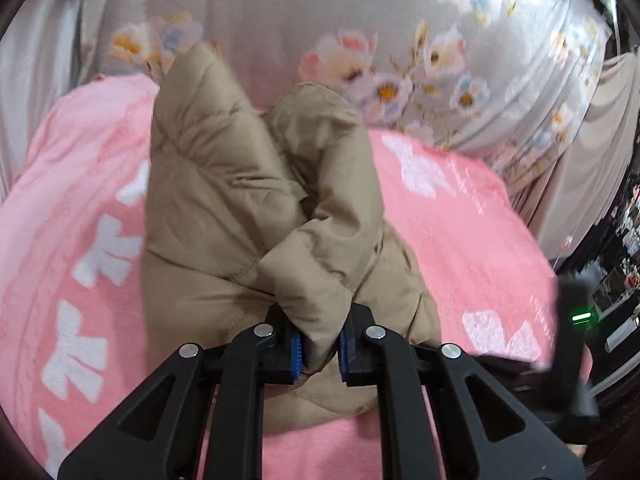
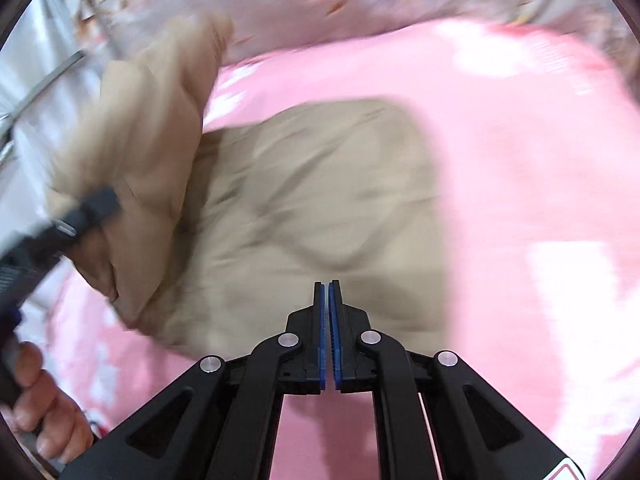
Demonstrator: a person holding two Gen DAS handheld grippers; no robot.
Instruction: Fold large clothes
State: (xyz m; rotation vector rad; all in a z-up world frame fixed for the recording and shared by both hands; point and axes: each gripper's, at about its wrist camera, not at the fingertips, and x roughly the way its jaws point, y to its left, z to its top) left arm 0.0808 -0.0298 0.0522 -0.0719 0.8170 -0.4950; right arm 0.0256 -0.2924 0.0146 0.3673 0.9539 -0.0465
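Note:
A tan puffer jacket (image 1: 224, 200) lies on a pink blanket (image 1: 80, 208). My left gripper (image 1: 320, 350) is shut on a bunched fold of the jacket, which rises in front of it. In the right wrist view the jacket (image 2: 312, 208) spreads flat on the blanket (image 2: 520, 180), with one part lifted at the left by the left gripper (image 2: 94, 210). My right gripper (image 2: 328, 332) is shut and empty, its blue pads together, above the jacket's near edge. This view is blurred.
A grey floral quilt (image 1: 400, 40) lies behind the blanket. A grey curtain (image 1: 592, 152) hangs at the right, with dark shelves (image 1: 616, 272) beyond. The other gripper's body (image 1: 572, 344) shows at the right. A hand (image 2: 44, 412) holds the left gripper's handle.

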